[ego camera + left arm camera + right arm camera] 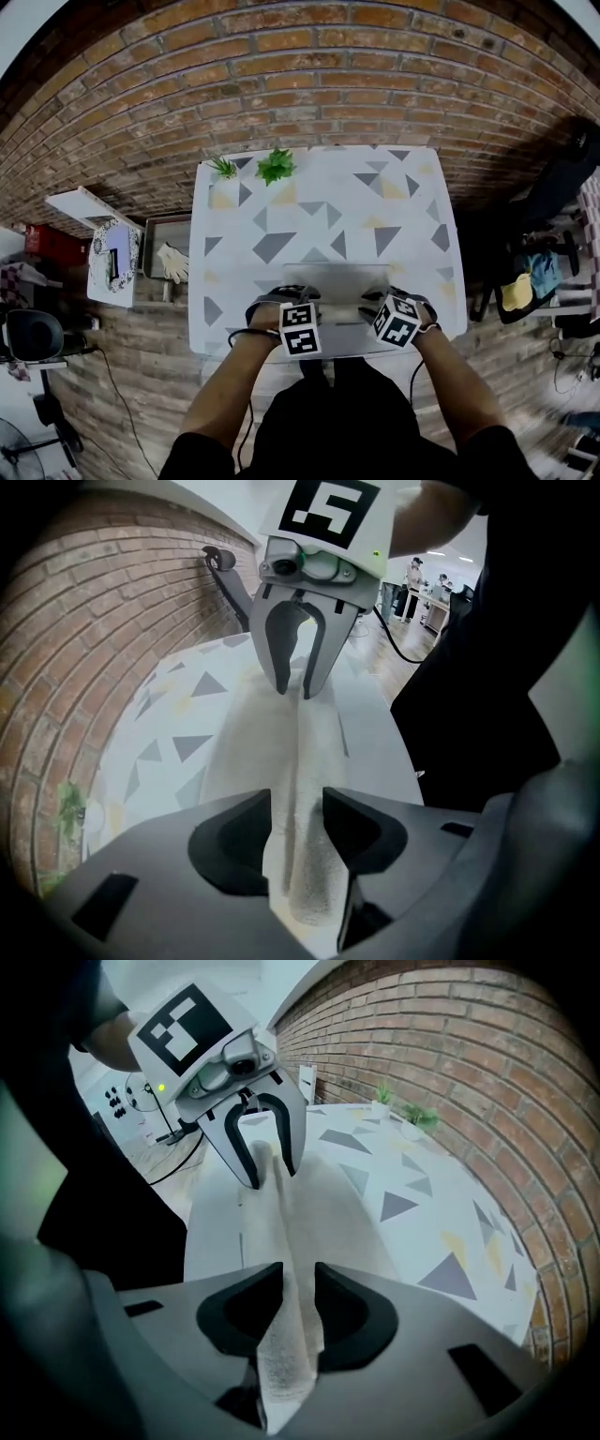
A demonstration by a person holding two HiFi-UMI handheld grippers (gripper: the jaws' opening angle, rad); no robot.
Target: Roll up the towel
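Note:
A pale grey towel (337,281) lies flat at the near edge of the white table (403,197) with triangle print. Its near edge is turned up into a narrow fold (309,761) running between both grippers. My left gripper (297,803) straddles the fold's left end, jaws apart, pads not pinching it. My right gripper (298,1279) straddles the right end (281,1335), also parted, the fold standing loosely in the gap. In the head view both point steeply down, left gripper (281,305) and right gripper (401,302). Each shows across in the other's view: right gripper (296,688), left gripper (267,1174).
Two small potted plants (277,166) (223,169) stand at the table's far left corner. On the brick floor to the left sits a grey tray with a glove (172,261). A dark chair with cloths (534,281) stands right. The person's body is close to the near edge.

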